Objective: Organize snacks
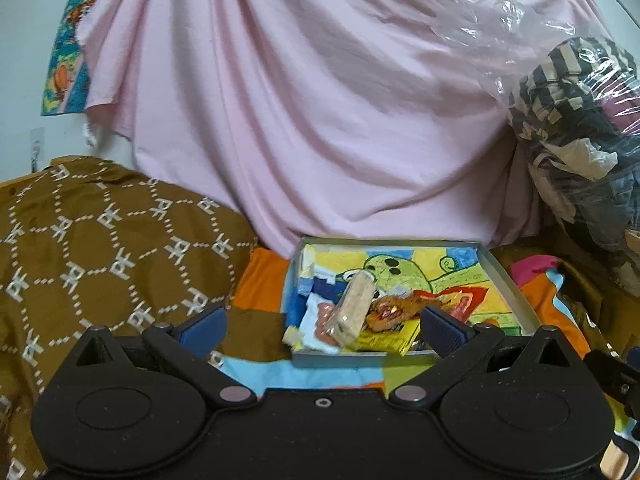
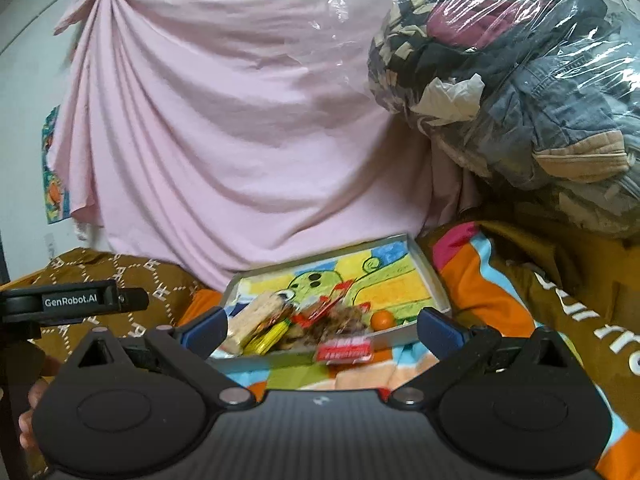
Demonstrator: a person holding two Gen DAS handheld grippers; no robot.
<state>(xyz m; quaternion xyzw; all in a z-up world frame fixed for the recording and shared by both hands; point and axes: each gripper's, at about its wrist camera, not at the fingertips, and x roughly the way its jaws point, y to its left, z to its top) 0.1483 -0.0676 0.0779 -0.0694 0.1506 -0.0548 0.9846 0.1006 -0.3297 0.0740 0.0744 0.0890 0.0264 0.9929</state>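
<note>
Both the left gripper (image 1: pixel 323 326) and the right gripper (image 2: pixel 320 326) stand wide, holding nothing. Low in the frame's centre, the tray (image 1: pixel 505 276) holds the snacks; a wafer pack (image 1: pixel 352 307) slants lengthwise toward upper right. A red packet (image 2: pixel 345 351) lies just outside it.

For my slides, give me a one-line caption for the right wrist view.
Open right gripper faces a shallow tray of snacks, with a red packet lying just outside.
</note>
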